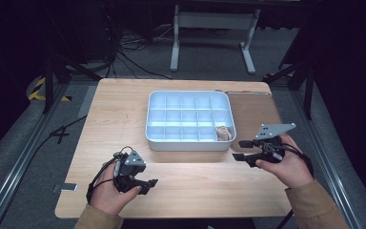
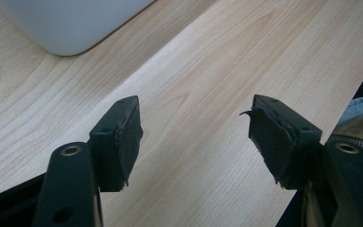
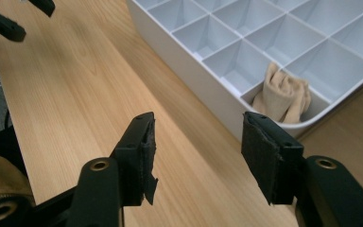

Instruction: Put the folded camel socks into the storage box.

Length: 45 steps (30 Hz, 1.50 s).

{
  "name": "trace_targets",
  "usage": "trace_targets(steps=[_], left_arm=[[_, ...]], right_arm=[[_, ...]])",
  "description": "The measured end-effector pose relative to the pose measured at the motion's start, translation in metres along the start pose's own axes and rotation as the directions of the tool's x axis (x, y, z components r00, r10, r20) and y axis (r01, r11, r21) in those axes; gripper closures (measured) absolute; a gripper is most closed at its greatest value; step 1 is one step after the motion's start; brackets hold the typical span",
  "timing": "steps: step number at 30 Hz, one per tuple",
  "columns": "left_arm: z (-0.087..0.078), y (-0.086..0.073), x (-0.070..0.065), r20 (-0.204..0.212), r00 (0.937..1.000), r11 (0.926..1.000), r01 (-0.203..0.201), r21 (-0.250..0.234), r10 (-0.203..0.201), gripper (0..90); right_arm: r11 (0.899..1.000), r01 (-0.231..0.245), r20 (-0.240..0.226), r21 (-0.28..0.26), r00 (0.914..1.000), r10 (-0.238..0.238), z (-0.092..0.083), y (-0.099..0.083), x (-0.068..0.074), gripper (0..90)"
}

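Note:
A white tray [image 1: 189, 143] with several compartments sits mid-table. A rolled beige cloth [image 1: 223, 133] lies in its near right corner compartment, also in the right gripper view as a cloth [image 3: 283, 99] inside the tray [image 3: 217, 101]. My right gripper [image 1: 240, 150] hovers just right of the tray's near corner, open, nothing between its jaws [image 3: 196, 156]. My left gripper [image 1: 148, 185] is held over the table's near left part, open and empty [image 2: 194, 142]. A corner of the tray [image 2: 71, 28] shows at the top of the left gripper view.
The wooden table [image 1: 186, 186] has bare surface between the tray and its near edge. A darker wood panel [image 1: 255, 107] lies right of the tray. A metal frame stand [image 1: 212, 28] and cables are on the floor beyond.

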<state>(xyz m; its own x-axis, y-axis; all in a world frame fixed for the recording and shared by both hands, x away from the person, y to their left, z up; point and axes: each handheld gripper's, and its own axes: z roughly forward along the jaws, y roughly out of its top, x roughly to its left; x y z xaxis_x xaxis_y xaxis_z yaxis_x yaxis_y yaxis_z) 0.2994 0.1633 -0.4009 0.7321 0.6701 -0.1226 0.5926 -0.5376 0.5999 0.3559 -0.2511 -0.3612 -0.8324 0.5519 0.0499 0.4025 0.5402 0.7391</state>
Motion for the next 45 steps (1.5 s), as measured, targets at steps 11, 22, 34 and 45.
trace_targets(steps=[11, 22, 34, 45], left_arm=[[0.002, 0.0, 0.0, 0.0, 0.9999, 0.9999, -0.013, 0.01, 0.013, 35.8], [0.006, -0.001, 0.0, 0.001, 0.9995, 0.9988, -0.032, 0.036, 0.032, 35.4], [0.013, -0.002, 0.001, 0.038, 0.9985, 0.9958, -0.042, 0.081, 0.039, 34.5], [0.025, -0.003, 0.001, 0.067, 0.9964, 0.9873, -0.062, 0.146, 0.053, 31.7]], right_arm=[[1.0, 0.015, -0.01, 0.022, 0.9998, -0.015, 0.018, -0.027, 0.025, 44.0], [1.0, 0.009, -0.015, 0.012, 0.9998, -0.009, 0.039, -0.047, 0.022, 43.7], [0.997, 0.058, -0.078, 0.045, 0.9954, -0.055, 0.07, -0.066, 0.037, 43.4], [0.998, 0.056, -0.042, 0.026, 0.9976, -0.055, 0.081, -0.079, 0.047, 38.0]])
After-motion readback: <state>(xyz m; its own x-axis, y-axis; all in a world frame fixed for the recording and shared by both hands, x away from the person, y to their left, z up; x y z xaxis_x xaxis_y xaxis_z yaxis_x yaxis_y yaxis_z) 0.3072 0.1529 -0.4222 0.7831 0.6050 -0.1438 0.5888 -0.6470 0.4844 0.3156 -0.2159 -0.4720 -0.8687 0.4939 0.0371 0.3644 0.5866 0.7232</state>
